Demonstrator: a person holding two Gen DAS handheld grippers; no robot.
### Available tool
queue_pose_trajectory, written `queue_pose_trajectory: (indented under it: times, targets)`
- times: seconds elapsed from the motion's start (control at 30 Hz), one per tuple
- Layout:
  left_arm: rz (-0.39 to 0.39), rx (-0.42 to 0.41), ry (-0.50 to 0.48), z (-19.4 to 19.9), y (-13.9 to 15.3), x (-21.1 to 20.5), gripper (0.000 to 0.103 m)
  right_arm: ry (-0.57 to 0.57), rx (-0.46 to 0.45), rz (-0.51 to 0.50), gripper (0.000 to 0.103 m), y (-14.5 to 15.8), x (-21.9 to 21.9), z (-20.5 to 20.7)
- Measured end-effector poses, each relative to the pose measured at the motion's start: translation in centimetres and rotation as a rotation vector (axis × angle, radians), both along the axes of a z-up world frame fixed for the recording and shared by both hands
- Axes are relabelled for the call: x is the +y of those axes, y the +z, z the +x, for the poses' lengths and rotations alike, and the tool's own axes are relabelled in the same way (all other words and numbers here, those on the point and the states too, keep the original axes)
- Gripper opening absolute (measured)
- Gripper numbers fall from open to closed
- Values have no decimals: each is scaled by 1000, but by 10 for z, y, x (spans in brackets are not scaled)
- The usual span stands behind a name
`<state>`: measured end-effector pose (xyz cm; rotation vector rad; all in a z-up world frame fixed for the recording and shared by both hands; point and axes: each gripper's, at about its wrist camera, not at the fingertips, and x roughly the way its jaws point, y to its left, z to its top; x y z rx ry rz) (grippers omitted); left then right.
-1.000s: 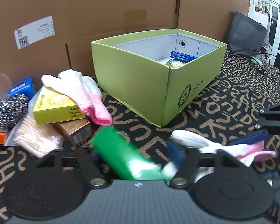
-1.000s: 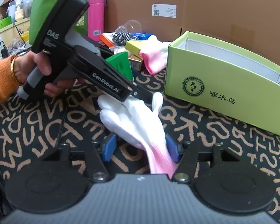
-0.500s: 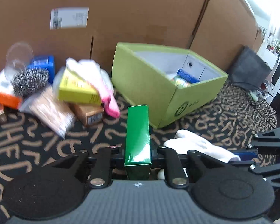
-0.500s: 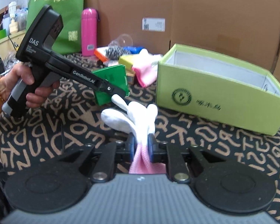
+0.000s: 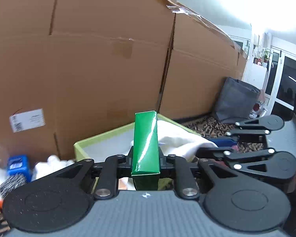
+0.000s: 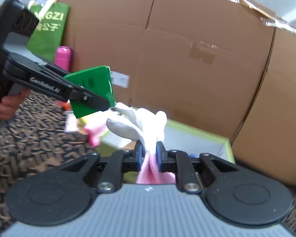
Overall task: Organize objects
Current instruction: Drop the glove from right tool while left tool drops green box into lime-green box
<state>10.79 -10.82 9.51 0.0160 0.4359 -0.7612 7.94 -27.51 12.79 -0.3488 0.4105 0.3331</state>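
Pinching a glossy green cardboard box (image 5: 146, 144) upright mid-frame, left gripper (image 5: 145, 161); right gripper (image 6: 149, 151) clamps white-pink knit glove (image 6: 142, 124) centre.

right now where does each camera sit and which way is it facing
Left wrist: sits on the left hand-held gripper, facing forward over the green box it clamps, toward the lime bin and cardboard wall; the right hand-held gripper shows at right.
Right wrist: sits on the right hand-held gripper, facing forward past the white glove it clamps; the left hand-held gripper and a hand show at left.
Both share the green box, glove, bin and cardboard.
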Motion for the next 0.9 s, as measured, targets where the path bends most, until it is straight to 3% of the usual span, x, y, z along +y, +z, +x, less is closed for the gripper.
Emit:
queue_pose_trajectory:
  times: [0.23,0.53,0.57,0.6,0.63,0.67,0.73,0.9]
  targets:
    - [38,52,47,55,-14,-38,18,-9,65,-106,14,-10,-11,86]
    - [96,119,81,98,-49,-61,22,-6,218,33,15,-46,-25,166]
    - [92,125,79,100,-52,-61,28,-11,231,36,18,-51,-25,172]
    - [87,135,84,101,-55,-61,52,-13,245,36,31,-56,-26,176]
    - [78,142,101,101,-58,-59,79,-18,264,31,58,-61,-27,180]
    - [58,131,128,100,-59,-55,85,-38,265,29,73,-65,-30,182]
    - [21,87,141,94,-58,-47,86,-71,227,41,75,-71,-36,176]
    - [17,72,184,89,-57,-45,89,-102,180,107,89,-68,-50,152]
